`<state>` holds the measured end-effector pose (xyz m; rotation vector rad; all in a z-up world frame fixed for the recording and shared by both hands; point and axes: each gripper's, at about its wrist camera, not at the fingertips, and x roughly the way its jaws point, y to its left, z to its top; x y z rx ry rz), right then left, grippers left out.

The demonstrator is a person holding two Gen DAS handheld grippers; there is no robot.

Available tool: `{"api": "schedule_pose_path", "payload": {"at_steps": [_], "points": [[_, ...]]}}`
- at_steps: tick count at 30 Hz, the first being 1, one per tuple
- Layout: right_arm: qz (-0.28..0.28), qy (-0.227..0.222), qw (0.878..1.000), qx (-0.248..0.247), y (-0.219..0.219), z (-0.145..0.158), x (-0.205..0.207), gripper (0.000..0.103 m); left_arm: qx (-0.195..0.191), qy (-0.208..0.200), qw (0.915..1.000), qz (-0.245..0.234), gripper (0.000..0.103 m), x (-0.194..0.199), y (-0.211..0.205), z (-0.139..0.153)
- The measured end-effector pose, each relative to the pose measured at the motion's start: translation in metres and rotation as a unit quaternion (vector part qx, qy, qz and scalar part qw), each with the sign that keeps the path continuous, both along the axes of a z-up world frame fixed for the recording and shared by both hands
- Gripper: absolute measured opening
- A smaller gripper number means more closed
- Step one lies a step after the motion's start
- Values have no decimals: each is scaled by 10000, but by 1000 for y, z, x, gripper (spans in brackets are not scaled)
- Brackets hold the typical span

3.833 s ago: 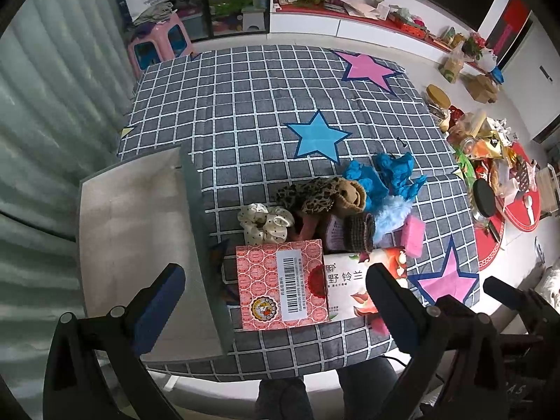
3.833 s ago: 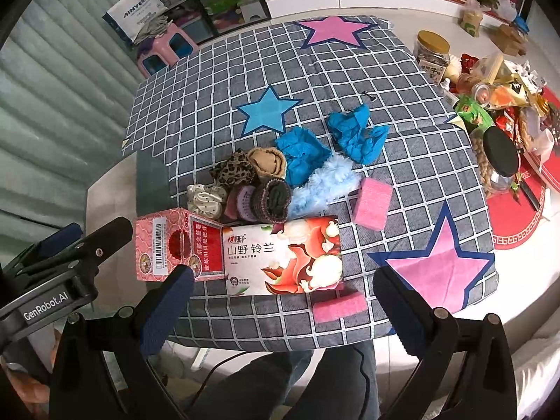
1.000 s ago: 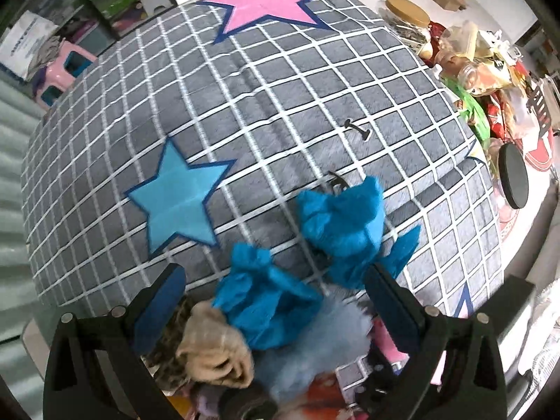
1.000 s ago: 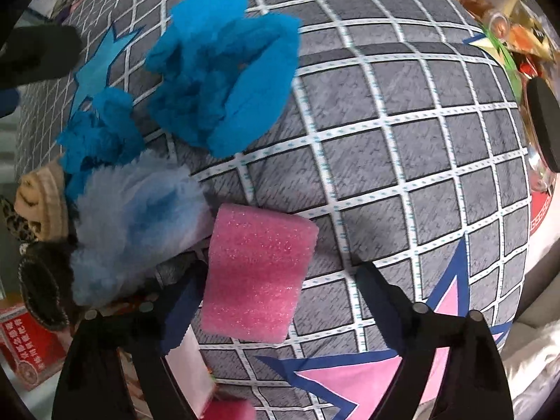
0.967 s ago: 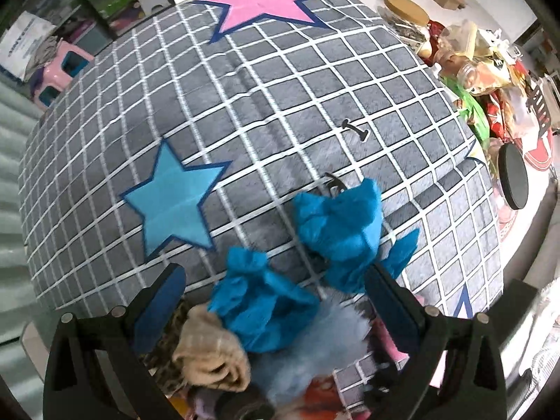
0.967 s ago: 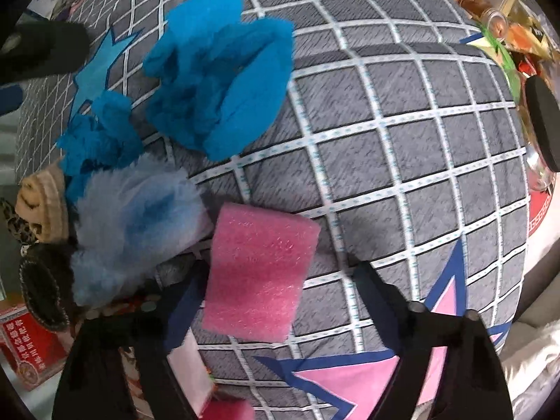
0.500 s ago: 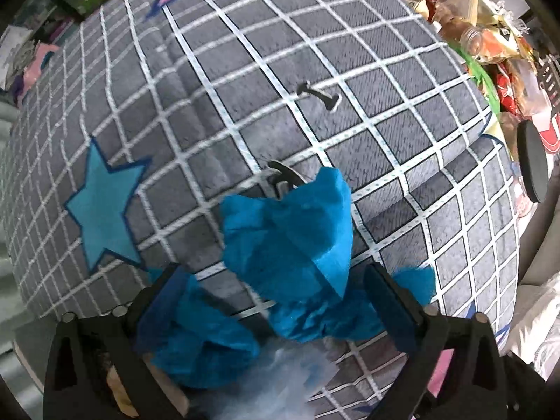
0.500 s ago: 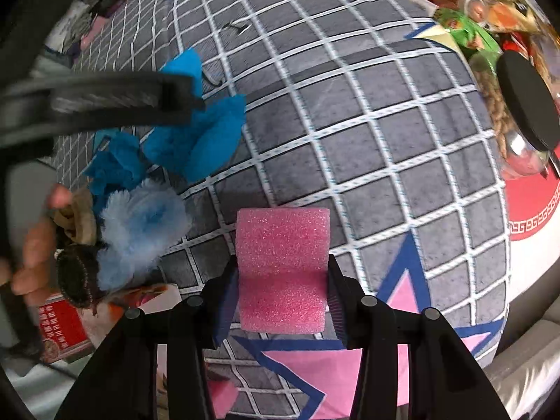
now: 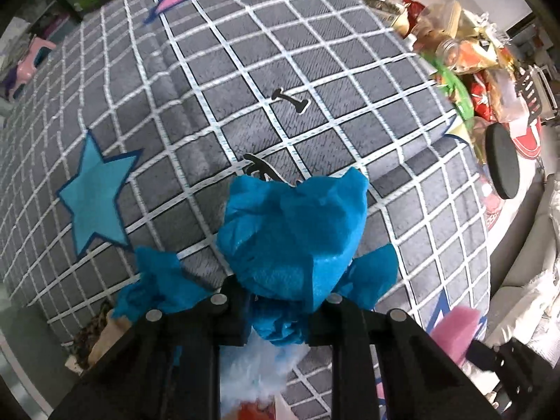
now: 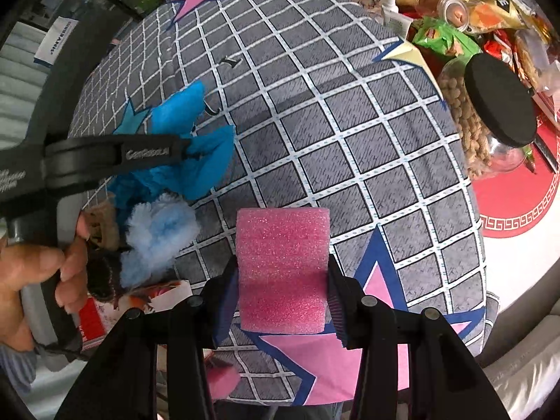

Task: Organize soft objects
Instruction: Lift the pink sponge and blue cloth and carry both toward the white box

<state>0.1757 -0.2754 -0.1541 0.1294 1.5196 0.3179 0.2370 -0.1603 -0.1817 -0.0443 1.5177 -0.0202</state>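
My left gripper point(image 9: 276, 301) is shut on a crumpled blue cloth point(image 9: 297, 231) on the grey checked blanket point(image 9: 210, 98). A second blue cloth point(image 9: 157, 283) lies to its left. My right gripper point(image 10: 281, 297) is shut on a pink sponge block point(image 10: 282, 266) and holds it above the blanket point(image 10: 350, 140). In the right wrist view the left gripper point(image 10: 185, 150) grips the blue cloth point(image 10: 206, 164) at the left. A pale blue fluffy piece point(image 10: 157, 234) lies below it.
A jar with a black lid point(image 10: 497, 105) and snack packets point(image 10: 444, 35) stand at the right past the blanket. A printed box point(image 10: 157, 290) and dark soft items point(image 10: 101, 273) lie at the near left. A second pink sponge point(image 10: 220, 378) lies at the front edge.
My left gripper has closed on the blue cloth. My right gripper keeps its hold on the pink sponge and has lifted it.
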Motion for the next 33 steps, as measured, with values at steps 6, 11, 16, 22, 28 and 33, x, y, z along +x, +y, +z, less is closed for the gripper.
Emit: {"api": "schedule_pose_path", "payload": {"at_steps": [6,11,16,22,28,33], "points": [[2,-100,9999,-19,-15,19,-1,47,46,-327,9994,-88,22,-28,12,33],[50,-169,9998,-67,-20,35,-10,47,41,-533,9984,-169,22,-52,21,59],[115,-275,9995,-122,-13,45,-18,47,39,-702,9973,-222,22,-83,24,81],[231,-367,9989,-161,4,56,-28,47,-48,-862,9962,-81,22,-100,20,92],[355,-461,9982,-175,21,69,-43,47,-51,-1056,9944,53,23,-127,38,111],[474,-551,9972,-178,37,81,-57,47,-93,-1180,9928,197,23,-146,52,122]]}}
